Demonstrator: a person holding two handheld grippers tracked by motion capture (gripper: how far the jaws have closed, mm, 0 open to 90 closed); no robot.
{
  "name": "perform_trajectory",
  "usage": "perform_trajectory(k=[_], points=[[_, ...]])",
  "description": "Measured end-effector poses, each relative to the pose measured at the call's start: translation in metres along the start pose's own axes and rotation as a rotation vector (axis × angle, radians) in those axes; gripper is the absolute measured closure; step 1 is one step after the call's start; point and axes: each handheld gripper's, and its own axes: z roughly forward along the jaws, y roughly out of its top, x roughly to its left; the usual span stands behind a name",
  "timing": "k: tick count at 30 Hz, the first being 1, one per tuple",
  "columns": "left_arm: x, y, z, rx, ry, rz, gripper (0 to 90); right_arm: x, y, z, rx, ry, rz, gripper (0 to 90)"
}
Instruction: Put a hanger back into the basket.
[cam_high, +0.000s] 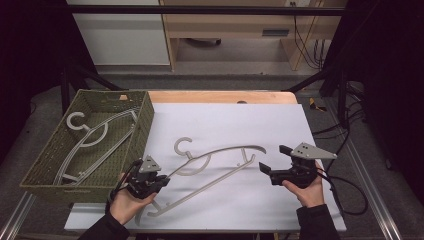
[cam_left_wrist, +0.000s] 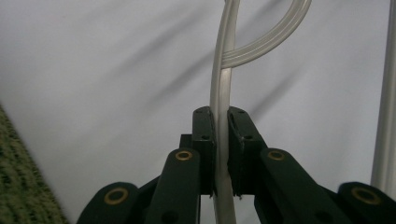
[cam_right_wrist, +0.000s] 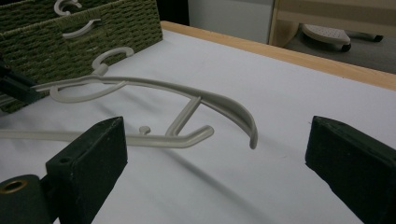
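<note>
I see a pale wooden table (cam_high: 220, 96) under a white sheet (cam_high: 235, 130), with a dark floor and pale wooden furniture (cam_high: 235, 25) beyond its far edge and cables (cam_high: 307, 45) hanging at the right.

At the table's left stands a rectangular olive-green woven basket (cam_high: 47, 165); inside it lies a light grey plastic clothes hanger (cam_high: 92, 137), flat on the bottom, hook toward the far end.

Just beside the basket, on the sheet, is a second light grey plastic clothes hanger (cam_high: 215, 165); its right shoulder is lifted off the sheet, casting a shadow beneath it. Nothing blocks it.

My left gripper (cam_high: 159, 181) is at its near left arm, jaws clamped together on the thin bar, which runs straight up between the pads (cam_left_wrist: 208, 140).

My right gripper (cam_high: 274, 161) hovers near the hanger's right tip, well apart from it, jaws wide apart with nothing between them.
</note>
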Motion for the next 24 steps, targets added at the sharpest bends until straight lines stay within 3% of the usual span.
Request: perform_trajectory(k=[7, 17, 24], points=[[0.002, 0.005, -0.015, -0.027, 0.059, 0.002, 82.1, 0.000, 0.000, -0.001, -0.011, -0.010, -0.002, 5.2], [0.011, 0.015, -0.050, -0.122, 0.110, -0.022, 82.1, -0.003, 0.002, -0.005, -0.025, -0.021, -0.002, 4.8], [0.022, 0.027, -0.076, -0.178, 0.151, -0.014, 82.1, -0.003, 0.002, -0.007, -0.032, -0.025, 0.007, 4.7]])
